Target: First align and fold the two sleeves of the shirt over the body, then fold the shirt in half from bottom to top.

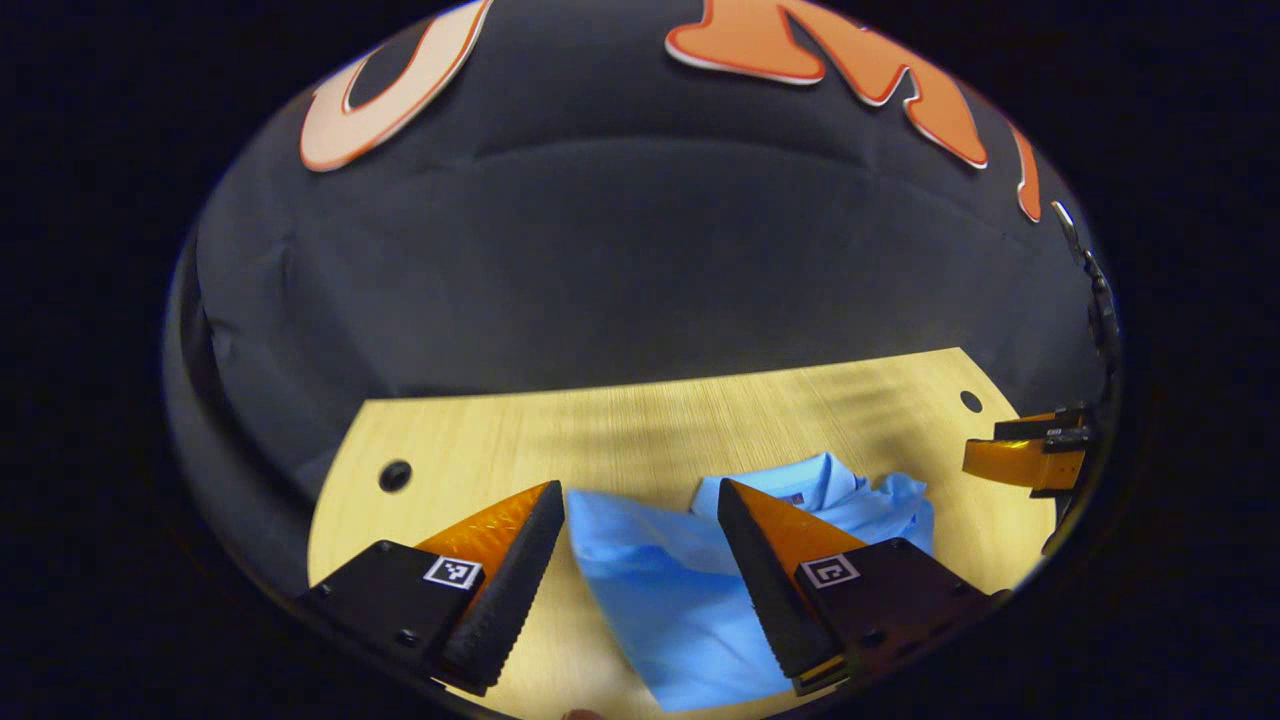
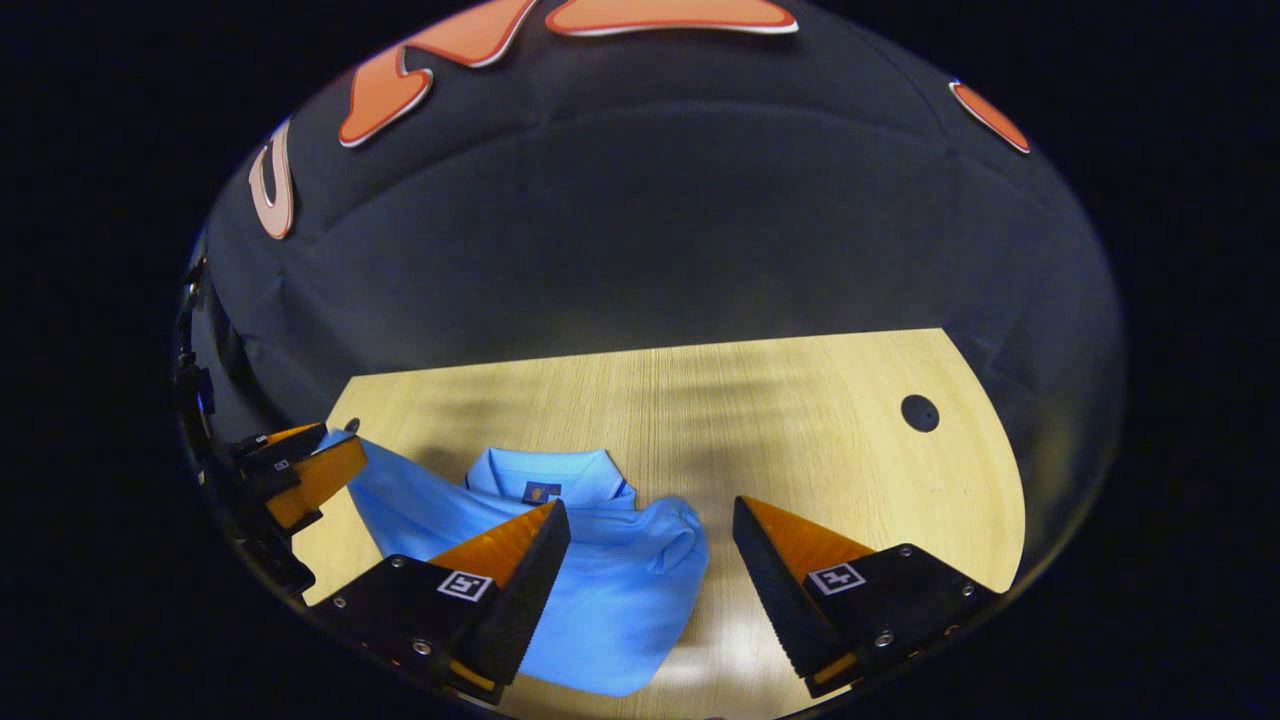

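- Left gripper (image 1: 640, 560): fingers spread wide, holding nothing, above one sleeve of the shirt (image 1: 680, 600).
- Right gripper (image 2: 650, 570): fingers spread wide, holding nothing, above the shirt's bunched other side.
- The shirt lies rumpled on the table (image 2: 800, 420), collar (image 2: 545, 470) toward the wall.

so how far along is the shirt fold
Early stage. The shirt lies on the table, collar up, but it is rumpled, with a bunched sleeve at one side, so no clean sleeve fold can be confirmed. Nothing is in hand: the left tool and right tool are both open above the cloth. The sleeve folds and the bottom-to-top fold look left to do.
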A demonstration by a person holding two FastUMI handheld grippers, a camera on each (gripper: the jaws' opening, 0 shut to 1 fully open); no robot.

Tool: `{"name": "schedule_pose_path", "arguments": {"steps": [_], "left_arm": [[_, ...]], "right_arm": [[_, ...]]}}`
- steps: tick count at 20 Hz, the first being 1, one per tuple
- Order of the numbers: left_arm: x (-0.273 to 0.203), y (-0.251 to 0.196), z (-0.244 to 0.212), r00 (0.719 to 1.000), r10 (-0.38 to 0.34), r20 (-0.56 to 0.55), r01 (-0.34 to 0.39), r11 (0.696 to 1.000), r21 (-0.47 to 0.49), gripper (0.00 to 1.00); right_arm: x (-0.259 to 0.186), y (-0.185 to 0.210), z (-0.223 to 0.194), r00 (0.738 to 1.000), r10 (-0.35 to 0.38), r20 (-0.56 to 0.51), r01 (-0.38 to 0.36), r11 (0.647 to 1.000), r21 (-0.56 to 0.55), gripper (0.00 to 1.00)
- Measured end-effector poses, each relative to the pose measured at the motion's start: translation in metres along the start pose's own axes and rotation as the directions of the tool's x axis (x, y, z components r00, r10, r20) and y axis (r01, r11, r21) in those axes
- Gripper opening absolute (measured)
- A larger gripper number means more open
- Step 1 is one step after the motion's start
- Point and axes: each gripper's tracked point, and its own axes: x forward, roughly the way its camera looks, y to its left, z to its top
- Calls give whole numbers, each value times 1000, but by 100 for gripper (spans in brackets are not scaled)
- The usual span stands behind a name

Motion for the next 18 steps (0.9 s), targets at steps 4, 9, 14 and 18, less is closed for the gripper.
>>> {"name": "schedule_pose_path", "arguments": {"steps": [4, 9, 14, 18], "left_arm": [[-45, 22, 38, 995, 50, 91, -52, 998, 20, 100], [-125, 30, 81, 965, 68, 255, -75, 997, 18, 100], [-208, 27, 100, 930, 51, 364, -56, 998, 2, 100], [-272, 35, 90, 908, 40, 416, -43, 999, -1, 100]], "right_arm": [[-38, -3, 13, 998, -24, 64, 25, 1000, -17, 99], [-107, 17, 36, 981, -13, 194, 19, 1000, -25, 99], [-181, 39, 40, 953, 0, 303, 14, 999, -44, 99], [-225, 61, 36, 924, 22, 382, -16, 1000, -20, 99]]}}
